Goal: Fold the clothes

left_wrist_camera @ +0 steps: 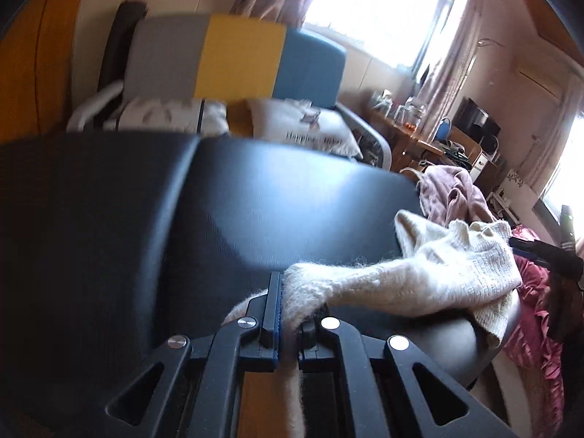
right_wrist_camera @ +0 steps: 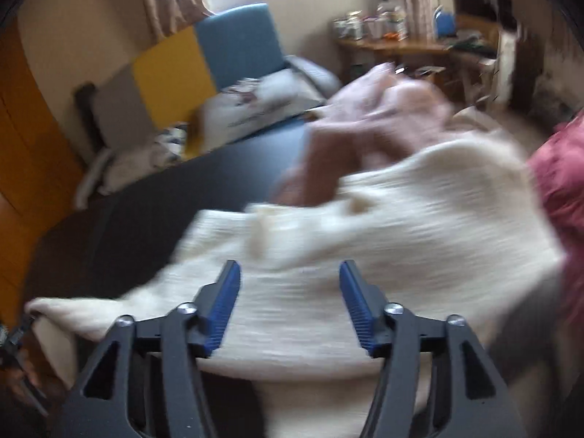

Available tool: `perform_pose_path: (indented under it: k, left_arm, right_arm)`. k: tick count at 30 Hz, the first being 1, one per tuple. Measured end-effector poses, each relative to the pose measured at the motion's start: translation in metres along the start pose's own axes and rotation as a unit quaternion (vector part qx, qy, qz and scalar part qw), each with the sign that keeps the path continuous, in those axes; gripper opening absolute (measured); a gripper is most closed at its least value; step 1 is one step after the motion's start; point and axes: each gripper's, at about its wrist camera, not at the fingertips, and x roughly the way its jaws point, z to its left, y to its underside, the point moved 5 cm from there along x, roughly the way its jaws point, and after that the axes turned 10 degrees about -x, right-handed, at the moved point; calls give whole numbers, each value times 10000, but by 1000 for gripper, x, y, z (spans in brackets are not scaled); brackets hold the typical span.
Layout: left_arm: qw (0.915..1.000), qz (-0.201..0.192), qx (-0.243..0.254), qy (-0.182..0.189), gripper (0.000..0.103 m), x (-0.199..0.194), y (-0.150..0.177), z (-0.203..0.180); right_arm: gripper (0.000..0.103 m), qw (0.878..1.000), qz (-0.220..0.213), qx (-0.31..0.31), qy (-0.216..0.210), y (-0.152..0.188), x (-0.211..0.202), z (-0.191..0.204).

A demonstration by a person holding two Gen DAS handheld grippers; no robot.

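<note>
The left gripper (left_wrist_camera: pixel 290 306) is pinching one fuzzy end of the cream sweater (left_wrist_camera: pixel 438 259), which is lying stretched across the black table (left_wrist_camera: pixel 255 200) near its edge. The right gripper (right_wrist_camera: pixel 290 303) is hovering over the sweater, its fingers spread wide apart, beside a pink garment (right_wrist_camera: pixel 365 120).

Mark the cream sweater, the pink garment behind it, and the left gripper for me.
cream sweater (right_wrist_camera: pixel 383 233): right wrist view, on its knit body.
pink garment (left_wrist_camera: pixel 452 193): left wrist view, on its bunched folds.
left gripper (left_wrist_camera: pixel 288 314): left wrist view, between fingertips clamping the sleeve.
</note>
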Motion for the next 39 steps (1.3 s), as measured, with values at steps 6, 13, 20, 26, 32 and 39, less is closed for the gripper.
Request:
perform_pose_path:
  k: [6,13,20,26,32,39]
  left_arm:
    - [9998,114,-160,-74,5,9,7,3]
    - [9996,199,-156,-140,5,20,2,-1]
    - [9996,237,-60,-166,5,26,2,-5]
    - [9996,238,-116,-94,5,27,1,-7]
    - [9999,98,-121,-18,6,21,-2,-14]
    - [9994,-312,-116,100,6,0,-14,-21]
  right_arm:
    - [61,9927,362,-947,649,-16,15,-31]
    - [65,9672,1120,-2062,969,-20,86,-27]
    - [73,9360,1189,-2997,1415,-6,106,-16]
    - [12,9422,923,-2819,1555,-8,90,-12]
    - [7,9682,484,-2038,1371,-14,64,-18]
    - [5,9911,-233,-1005,847,-26,15,-24]
